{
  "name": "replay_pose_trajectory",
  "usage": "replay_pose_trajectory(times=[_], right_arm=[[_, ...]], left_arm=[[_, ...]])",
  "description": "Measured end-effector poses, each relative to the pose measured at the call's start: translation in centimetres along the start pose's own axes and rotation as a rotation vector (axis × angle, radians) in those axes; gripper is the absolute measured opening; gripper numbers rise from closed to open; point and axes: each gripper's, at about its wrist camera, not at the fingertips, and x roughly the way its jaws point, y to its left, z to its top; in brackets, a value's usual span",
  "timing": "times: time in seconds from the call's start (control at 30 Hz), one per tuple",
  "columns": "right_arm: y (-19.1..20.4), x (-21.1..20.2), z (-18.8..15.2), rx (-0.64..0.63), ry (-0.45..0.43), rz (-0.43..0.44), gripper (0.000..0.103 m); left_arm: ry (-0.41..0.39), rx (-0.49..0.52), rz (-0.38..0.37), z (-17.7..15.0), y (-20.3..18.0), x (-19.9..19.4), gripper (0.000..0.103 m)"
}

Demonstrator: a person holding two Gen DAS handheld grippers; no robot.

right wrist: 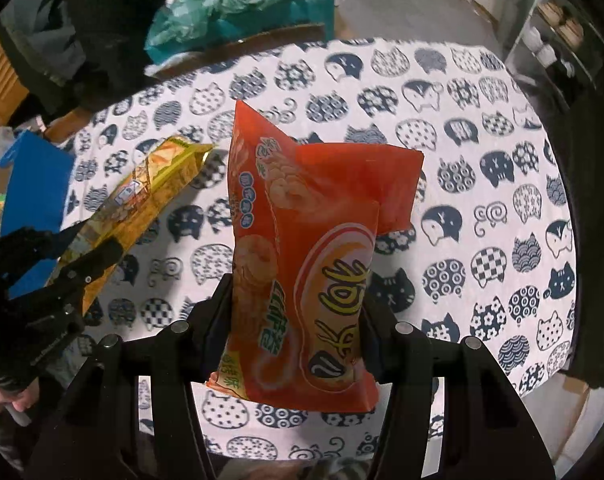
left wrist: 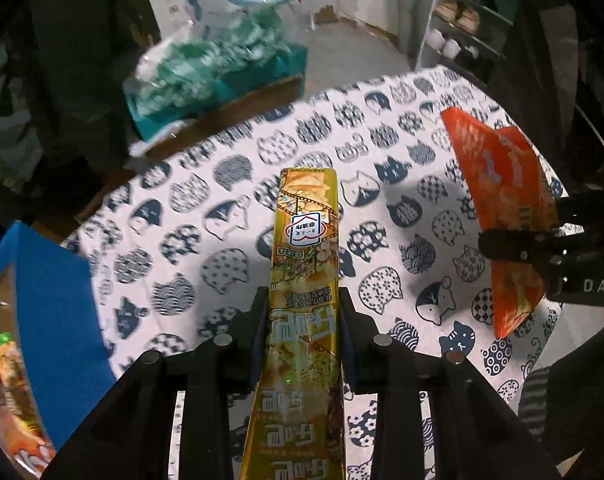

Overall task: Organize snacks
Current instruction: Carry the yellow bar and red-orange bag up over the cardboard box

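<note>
Left gripper (left wrist: pixel 304 320) squeezed tight on long gold snack pack (left wrist: pixel 306 248). Pack sticks out past fingertips, lifted over cat-print tablecloth (left wrist: pixel 206 208).

Right gripper (right wrist: pixel 298 304) pinches fat orange snack bag (right wrist: pixel 302 240) between both fingers. Bag lifted too, top end far from fingers.

Blue box (left wrist: pixel 50 280) sits left of left gripper. Another snack pack (left wrist: pixel 10 392) lies down beside it, not held.

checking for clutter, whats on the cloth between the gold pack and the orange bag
Nothing. In the left wrist view only bare cat-print tablecloth shows between the gold pack and the orange bag, both held up above it.
</note>
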Motion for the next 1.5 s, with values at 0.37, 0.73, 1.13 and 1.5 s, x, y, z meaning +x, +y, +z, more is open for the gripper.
replay_pose_trajectory(times=[0.37, 0.73, 1.13, 1.5], right_arm=[[4.1, -3.6, 0.9, -0.086, -0.075, 0.051, 0.055], [10.6, -6.3, 1.7, -0.196, -0.124, 0.115, 0.055], [19.4, -7.9, 2.5, -0.334, -0.148, 0.174, 0.055], [28.4, -6.5, 3.2, -0.449, -0.118, 0.216, 0.055]], left_arm=[[-0.085, -0.064, 0.063, 0.0, 2.8, -5.6, 0.031], [-0.147, -0.156, 0.144, -2.4, 7.8, -10.5, 0.031], [-0.195, -0.241, 0.221, -5.2, 12.6, -14.0, 0.031], [-0.197, -0.391, 0.263, -9.7, 19.5, -15.7, 0.031]])
